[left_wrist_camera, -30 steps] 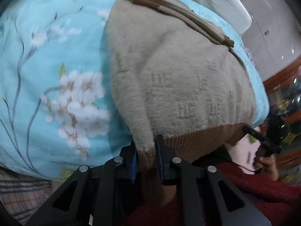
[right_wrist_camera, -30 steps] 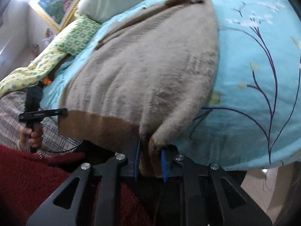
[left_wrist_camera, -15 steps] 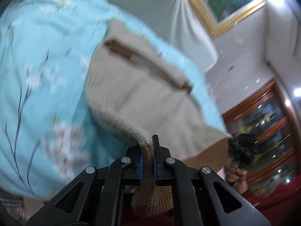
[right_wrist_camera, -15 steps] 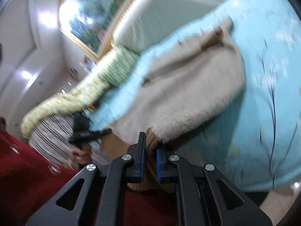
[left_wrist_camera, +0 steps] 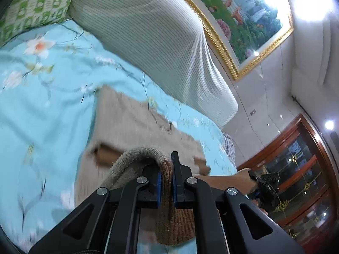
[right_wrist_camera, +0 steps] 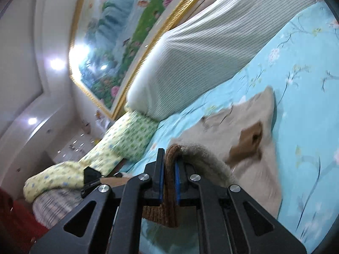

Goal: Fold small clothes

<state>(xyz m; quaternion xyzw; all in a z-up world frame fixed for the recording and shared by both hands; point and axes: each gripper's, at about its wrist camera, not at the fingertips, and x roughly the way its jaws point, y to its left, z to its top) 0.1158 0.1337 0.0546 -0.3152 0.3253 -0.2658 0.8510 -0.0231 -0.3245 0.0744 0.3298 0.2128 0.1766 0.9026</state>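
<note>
Turquoise bedding printed with white blossoms and thin dark branches covers the bed (left_wrist_camera: 42,110), and on it lies the beige knitted sweater (left_wrist_camera: 127,122), blurred in both views. Its far part rests flat on the sheet, while the near hem, a band of brown ribbing, is lifted off the bed at two corners. The left tongs (left_wrist_camera: 166,182) are clenched on one corner of that brown ribbing, the knit pinched between the blue pads and a loose end hanging down below them; the beige edge arcs away to the left of the jaws. The right tongs (right_wrist_camera: 169,180) are clamped the same way on the other corner (right_wrist_camera: 169,154), with the beige edge curving off to the right and down toward the rest of the garment (right_wrist_camera: 250,139). A brown patch of the ribbing shows folded over on the sweater's body in the right view.

Beyond the sweater, a long white ribbed pillow (left_wrist_camera: 152,42) lies along the head of the bed, and a green-and-yellow patterned cover (right_wrist_camera: 127,139) sits beside it. Behind the pillow hangs a gold-framed landscape painting (left_wrist_camera: 243,14) on a pale wall. A dark wooden cabinet with glass doors (left_wrist_camera: 296,169) stands at the right of the left view, where the person's forearm (left_wrist_camera: 228,180) reaches across holding the other tool.
</note>
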